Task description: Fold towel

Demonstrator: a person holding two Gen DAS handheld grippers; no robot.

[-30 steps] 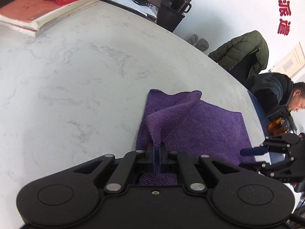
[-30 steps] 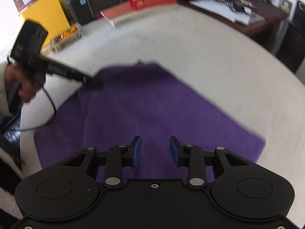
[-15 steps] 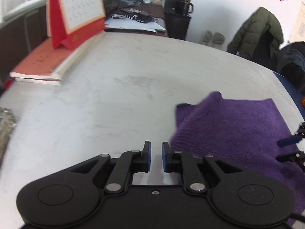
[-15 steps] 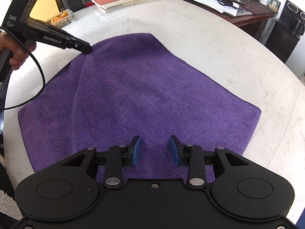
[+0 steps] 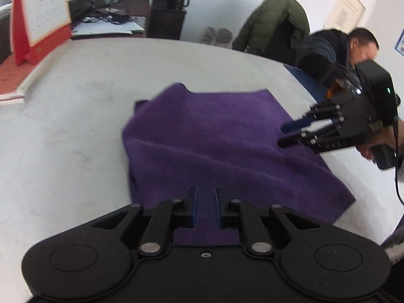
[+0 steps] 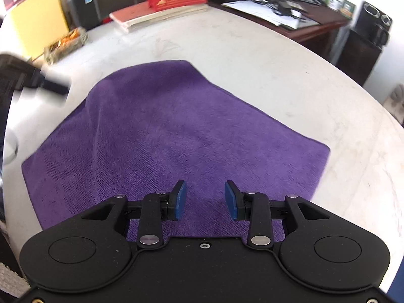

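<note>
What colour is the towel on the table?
Solid purple; the towel shows best in the right wrist view.

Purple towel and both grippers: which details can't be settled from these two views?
- Towel near edge: right wrist view, hidden under the right gripper body.
- How many layers the towel has: neither view shows the edges sharply enough.
- Left gripper: right wrist view, motion-blurred and cut by the left edge.
- Calendar print: left wrist view, blurred and too small.
</note>
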